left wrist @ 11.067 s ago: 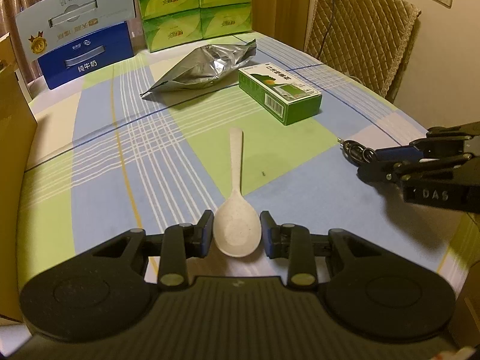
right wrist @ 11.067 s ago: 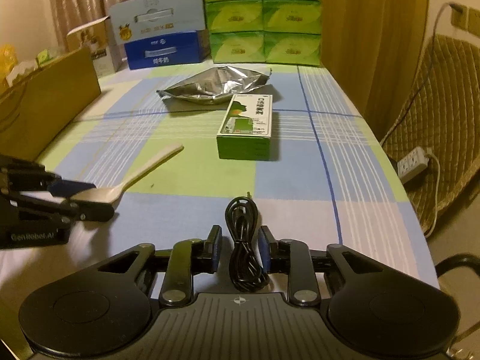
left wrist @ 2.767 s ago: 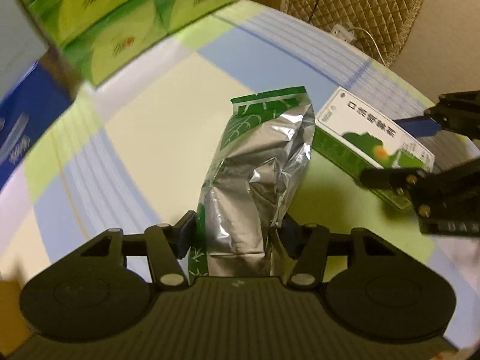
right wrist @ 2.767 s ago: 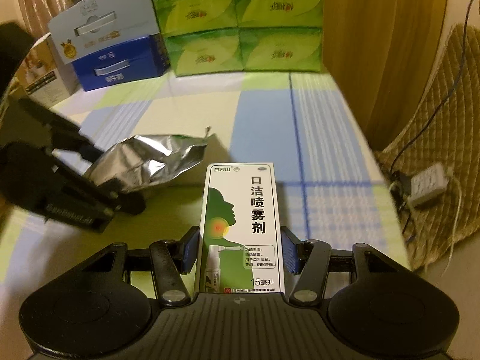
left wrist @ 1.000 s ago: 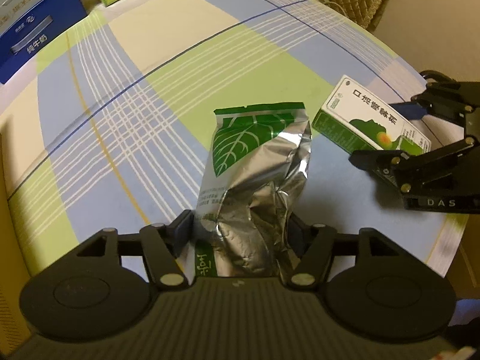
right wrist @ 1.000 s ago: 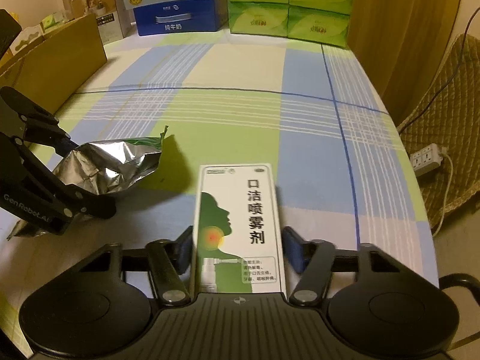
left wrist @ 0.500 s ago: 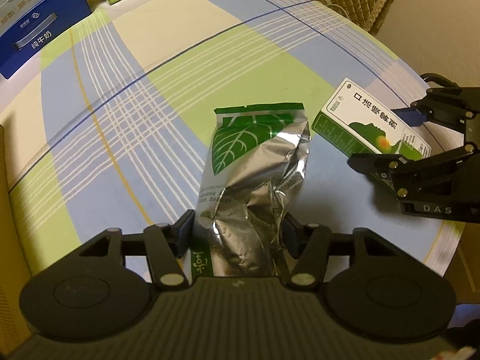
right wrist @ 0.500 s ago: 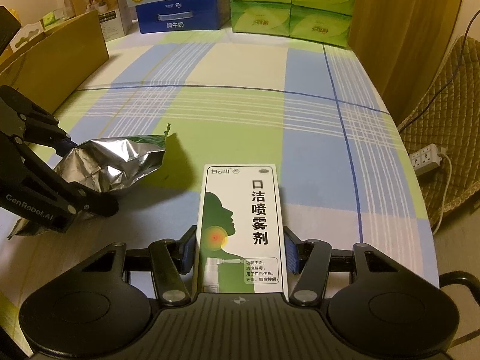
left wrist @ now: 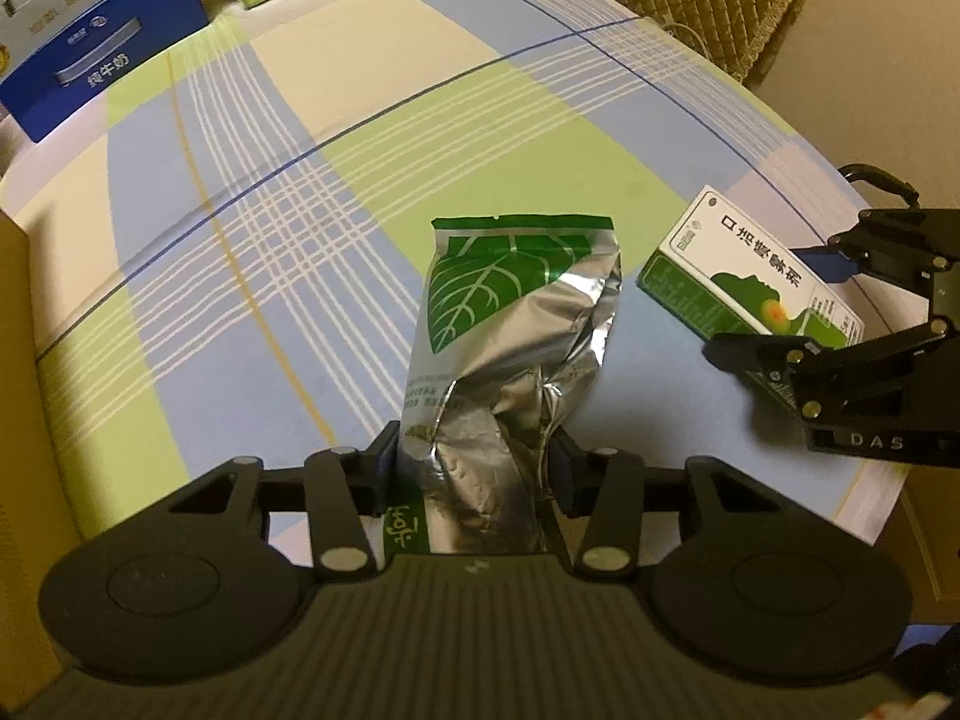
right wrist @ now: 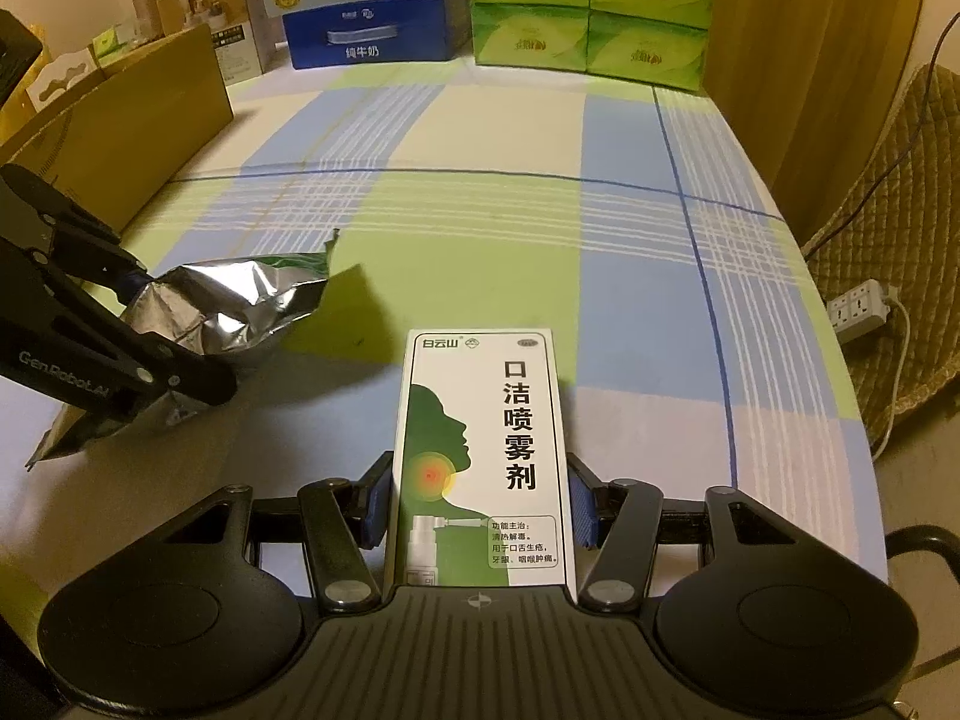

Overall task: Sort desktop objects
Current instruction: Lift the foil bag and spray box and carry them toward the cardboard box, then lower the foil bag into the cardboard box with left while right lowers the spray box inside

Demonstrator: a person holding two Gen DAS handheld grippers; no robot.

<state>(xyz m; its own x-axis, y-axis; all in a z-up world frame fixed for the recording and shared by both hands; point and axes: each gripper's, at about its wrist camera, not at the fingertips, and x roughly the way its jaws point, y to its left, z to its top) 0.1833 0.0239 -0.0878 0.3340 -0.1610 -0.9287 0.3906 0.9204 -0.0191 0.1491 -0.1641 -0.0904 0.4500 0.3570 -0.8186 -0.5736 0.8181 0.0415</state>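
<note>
Black left gripper [left wrist: 474, 468], right gripper [right wrist: 478, 507]: blue pads, silver screws, round housings.

Left wrist camera sits low behind the left gripper [left wrist: 474, 468], looking steeply down at the checked tablecloth [left wrist: 252, 252], close in. Right wrist camera rides behind the right gripper [right wrist: 480, 501], facing flatter, down the table toward the stacked boxes [right wrist: 372, 30]. Both share the foil bag [left wrist: 510, 324] [right wrist: 234, 306], the spray box [left wrist: 750, 282] [right wrist: 483, 456], and each other's gripper.
</note>
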